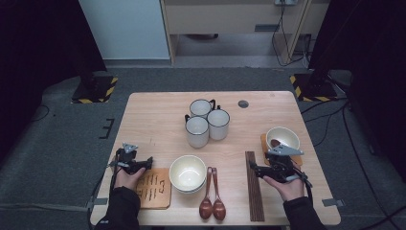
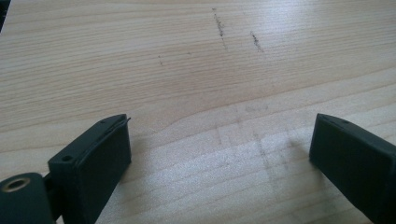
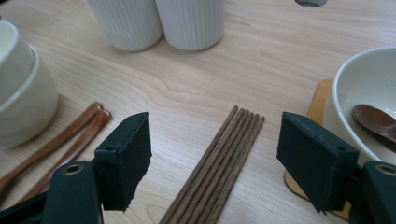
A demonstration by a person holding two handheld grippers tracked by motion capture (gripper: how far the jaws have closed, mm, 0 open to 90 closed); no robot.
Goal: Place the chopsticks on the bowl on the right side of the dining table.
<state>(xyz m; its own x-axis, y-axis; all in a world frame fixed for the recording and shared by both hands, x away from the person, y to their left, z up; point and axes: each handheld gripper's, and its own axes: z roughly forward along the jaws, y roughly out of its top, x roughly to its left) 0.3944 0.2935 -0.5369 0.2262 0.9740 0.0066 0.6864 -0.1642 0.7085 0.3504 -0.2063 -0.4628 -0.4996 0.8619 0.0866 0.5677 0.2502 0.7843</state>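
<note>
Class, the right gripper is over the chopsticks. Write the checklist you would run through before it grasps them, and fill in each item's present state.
1. Right gripper open, nothing between its jaws: ok.
2. Chopsticks centred in the gap between the jaws: ok.
3. Chopsticks lying together in one flat bundle on the table: ok.
4. Jaws clear of the bowl with the spoon in it: cannot tell, the bowl is close to one jaw.
5. Left gripper open over bare table, out of the way: ok.
</note>
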